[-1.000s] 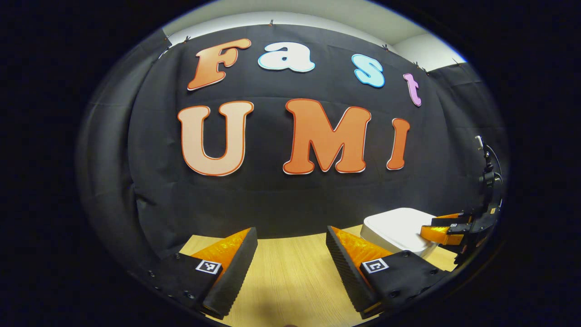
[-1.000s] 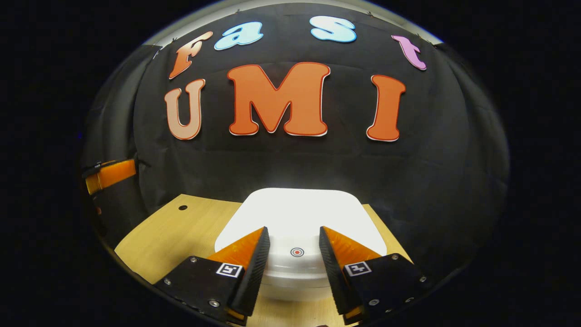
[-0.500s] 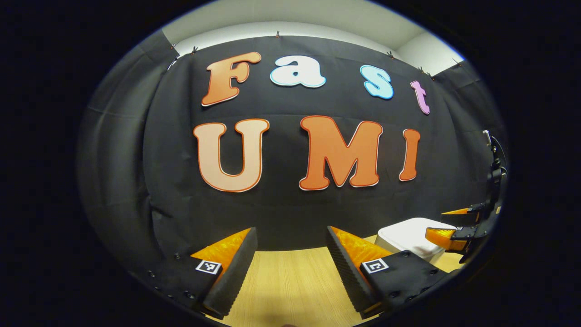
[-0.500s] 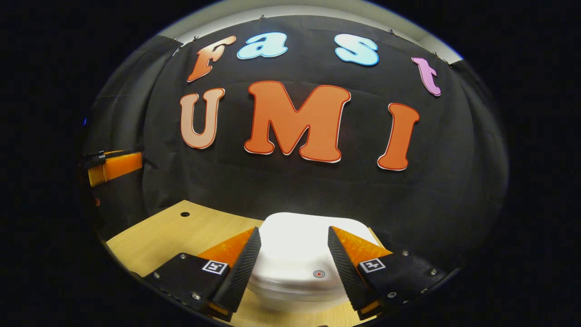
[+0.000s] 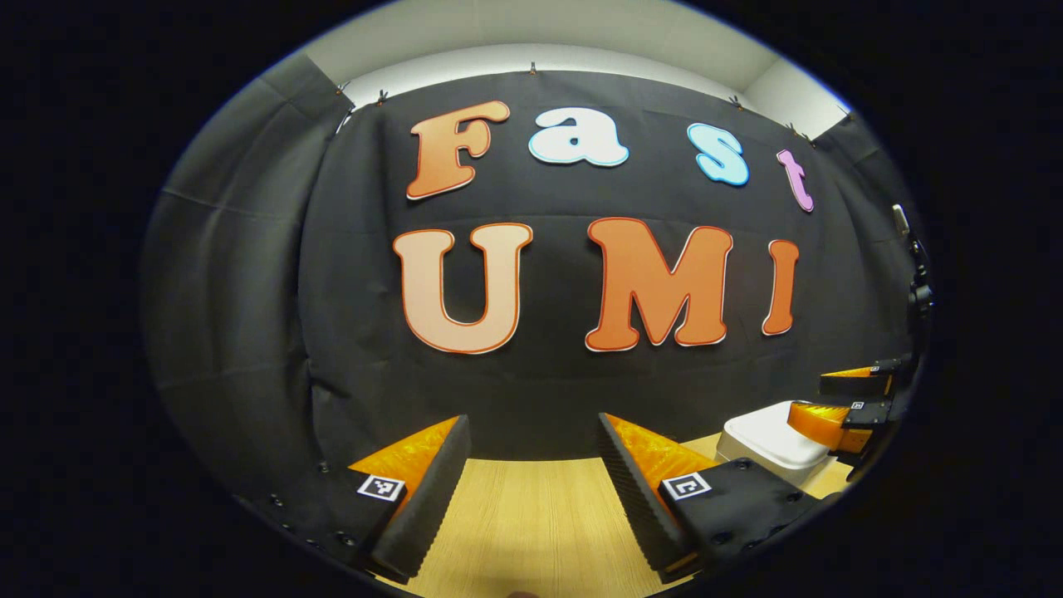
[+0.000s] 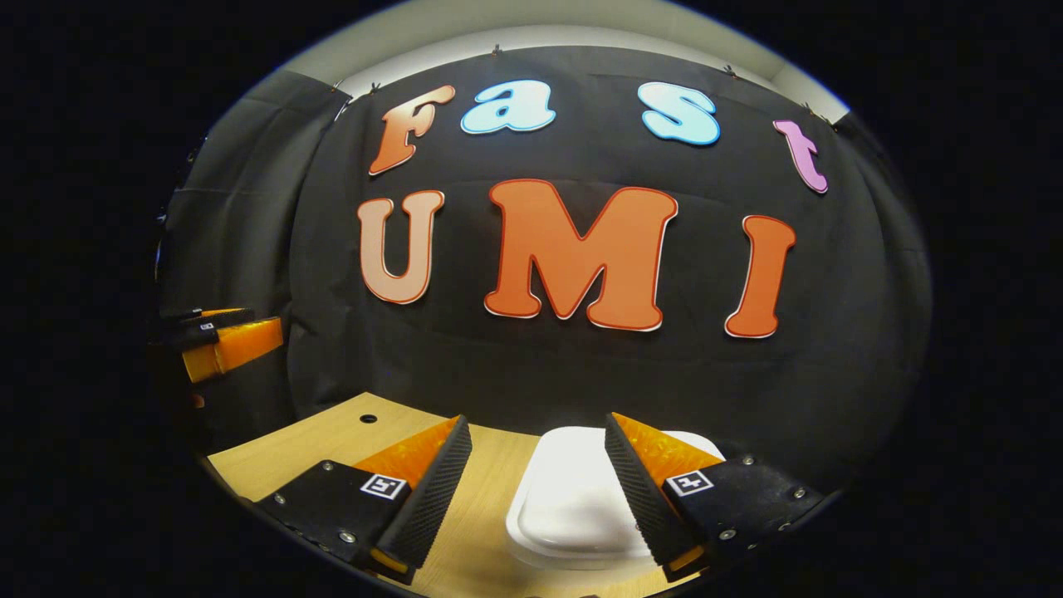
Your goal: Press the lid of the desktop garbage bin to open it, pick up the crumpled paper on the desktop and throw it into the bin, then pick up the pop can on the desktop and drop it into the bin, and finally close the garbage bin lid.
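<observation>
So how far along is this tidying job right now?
It looks finished or not yet begun: the bin sits on the table with its lid down. Nothing is in hand: the right gripper and the left gripper are both open and empty.

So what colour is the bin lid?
White, on the rounded plastic bin lid; clearest in the right gripper view.

The white bin (image 6: 581, 498), lid down, is the 1 obstacle on the wooden desktop (image 6: 315, 440). Left of the bin, bare desktop runs to a small round hole (image 6: 368, 418). Behind the bin the black cloth wall (image 6: 581, 365) closes off passage. Above the bin's lid the right gripper (image 6: 536, 482) hangs with its 2 fingers spread.
</observation>
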The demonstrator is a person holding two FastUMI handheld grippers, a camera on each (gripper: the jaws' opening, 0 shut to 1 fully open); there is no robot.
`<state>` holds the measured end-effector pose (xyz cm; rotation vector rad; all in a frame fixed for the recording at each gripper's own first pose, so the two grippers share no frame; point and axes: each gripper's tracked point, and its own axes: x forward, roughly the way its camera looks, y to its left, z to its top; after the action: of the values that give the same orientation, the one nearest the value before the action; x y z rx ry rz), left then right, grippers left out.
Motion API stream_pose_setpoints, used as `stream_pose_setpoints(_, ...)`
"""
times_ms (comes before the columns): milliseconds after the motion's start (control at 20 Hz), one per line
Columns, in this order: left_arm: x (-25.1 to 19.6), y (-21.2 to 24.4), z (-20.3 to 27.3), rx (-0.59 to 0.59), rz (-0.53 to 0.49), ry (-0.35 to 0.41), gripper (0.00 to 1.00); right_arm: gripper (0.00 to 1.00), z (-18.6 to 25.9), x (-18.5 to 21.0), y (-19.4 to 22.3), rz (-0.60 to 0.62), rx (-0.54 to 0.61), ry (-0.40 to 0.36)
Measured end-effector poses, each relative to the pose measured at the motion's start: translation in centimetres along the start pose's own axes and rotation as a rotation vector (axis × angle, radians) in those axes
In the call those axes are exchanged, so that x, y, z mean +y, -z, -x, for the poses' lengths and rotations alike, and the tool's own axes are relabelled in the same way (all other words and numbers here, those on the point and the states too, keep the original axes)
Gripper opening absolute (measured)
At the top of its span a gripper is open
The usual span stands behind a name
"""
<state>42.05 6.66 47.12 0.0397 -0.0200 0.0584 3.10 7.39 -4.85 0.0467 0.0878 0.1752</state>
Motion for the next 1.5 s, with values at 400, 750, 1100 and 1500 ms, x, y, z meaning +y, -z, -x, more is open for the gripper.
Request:
stream_pose_setpoints(400,1.5,0.7,0.7,0.000,-0.001,-0.025,0.97,0.98,-0.5,3.0,0.0,-0.011,0.009,-0.048)
stream_pose_setpoints(750,2.1,0.5,0.5,-0.014,-0.014,-0.018,0.95,0.98,-0.8,4.5,-0.1,-0.016,0.009,-0.058)
stream_pose_setpoints(1100,3.1,0.9,0.1,-0.008,-0.013,-0.003,0.96,0.98,-1.1,5.8,-0.3,-0.016,0.008,-0.046)
stream_pose_setpoints(1500,5.4,1.7,-0.5,0.009,-0.007,0.013,0.96,0.99,-1.6,7.7,-0.3,-0.013,0.021,-0.016)
